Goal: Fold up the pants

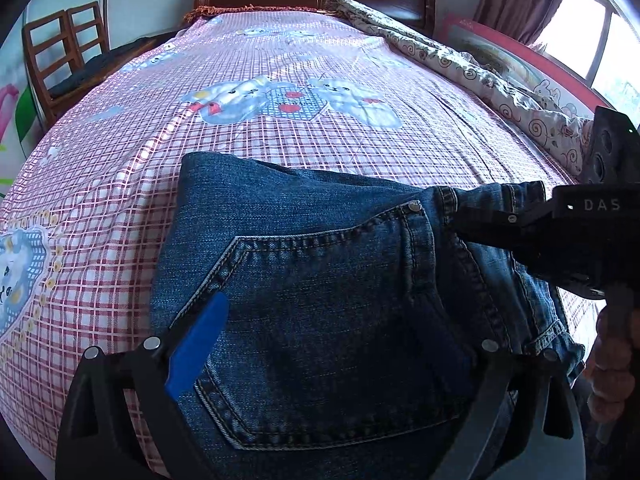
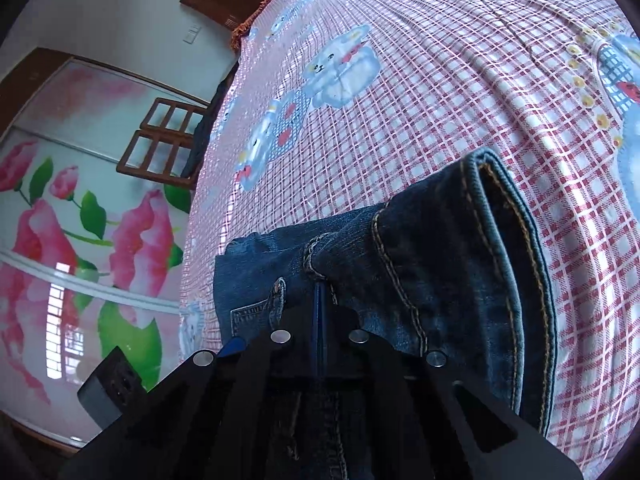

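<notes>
Jaws on my right gripper [image 2: 320, 300] pinch tight on the jeans [image 2: 400, 280] at a stitched seam, a hemmed cuff beside them; only my left view shows my left gripper [image 1: 340, 340] spread wide over the back pocket [image 1: 320, 320]. Coarse denim lies folded on the pink checked bed sheet [image 1: 280, 152].

One pair of jeans [image 1: 328, 300]; two tools [image 1: 328, 344] [image 2: 320, 292]; two chairs [image 1: 60, 52]

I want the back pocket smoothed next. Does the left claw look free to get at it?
Probably yes. The left claw stands open right over the back pocket of the jeans, nothing between; the right claw pinches the waistband off to the side.
</notes>
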`<act>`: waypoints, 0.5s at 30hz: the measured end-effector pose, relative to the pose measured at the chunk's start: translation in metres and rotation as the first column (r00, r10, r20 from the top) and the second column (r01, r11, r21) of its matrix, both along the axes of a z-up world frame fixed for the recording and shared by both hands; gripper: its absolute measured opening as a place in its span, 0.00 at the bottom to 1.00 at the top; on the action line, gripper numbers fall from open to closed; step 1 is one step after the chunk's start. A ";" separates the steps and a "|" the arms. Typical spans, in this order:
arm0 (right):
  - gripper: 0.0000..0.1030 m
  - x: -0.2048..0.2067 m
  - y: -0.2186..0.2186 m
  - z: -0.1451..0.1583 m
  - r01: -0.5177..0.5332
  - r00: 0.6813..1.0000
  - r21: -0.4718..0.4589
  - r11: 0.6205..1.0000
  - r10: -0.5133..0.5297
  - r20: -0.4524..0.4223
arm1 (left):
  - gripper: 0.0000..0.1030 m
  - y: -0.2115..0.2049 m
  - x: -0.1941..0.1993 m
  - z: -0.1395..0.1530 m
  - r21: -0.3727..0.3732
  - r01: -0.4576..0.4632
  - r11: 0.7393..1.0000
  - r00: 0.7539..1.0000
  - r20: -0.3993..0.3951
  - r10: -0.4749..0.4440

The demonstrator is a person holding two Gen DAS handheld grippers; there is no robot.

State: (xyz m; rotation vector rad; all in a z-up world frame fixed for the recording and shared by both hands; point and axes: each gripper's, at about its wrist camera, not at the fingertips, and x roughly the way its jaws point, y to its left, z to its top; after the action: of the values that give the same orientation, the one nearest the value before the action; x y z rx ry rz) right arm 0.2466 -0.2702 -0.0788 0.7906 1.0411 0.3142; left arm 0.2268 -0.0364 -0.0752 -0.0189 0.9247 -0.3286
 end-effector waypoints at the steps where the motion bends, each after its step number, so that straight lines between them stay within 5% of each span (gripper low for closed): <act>1: 0.01 -0.006 0.000 0.005 -0.007 1.000 0.005 1.000 0.007 0.010 | 0.91 0.000 0.000 0.000 -0.001 -0.001 1.000 1.000 0.000 0.001; 9: 0.01 -0.081 -0.008 0.019 -0.076 0.997 0.076 0.994 0.074 0.017 | 0.92 0.001 0.001 0.000 -0.011 -0.004 1.000 1.000 -0.003 0.004; 15: 0.00 -0.115 -0.031 -0.017 -0.029 0.998 0.087 0.996 0.034 -0.061 | 0.92 0.001 0.000 0.001 -0.012 -0.004 1.000 1.000 -0.003 0.004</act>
State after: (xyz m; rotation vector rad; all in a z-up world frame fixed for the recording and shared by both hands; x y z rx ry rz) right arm 0.1317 -0.3013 -0.0954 0.8663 1.1052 0.3649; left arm 0.2271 -0.0354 -0.0742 -0.0326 0.9260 -0.3305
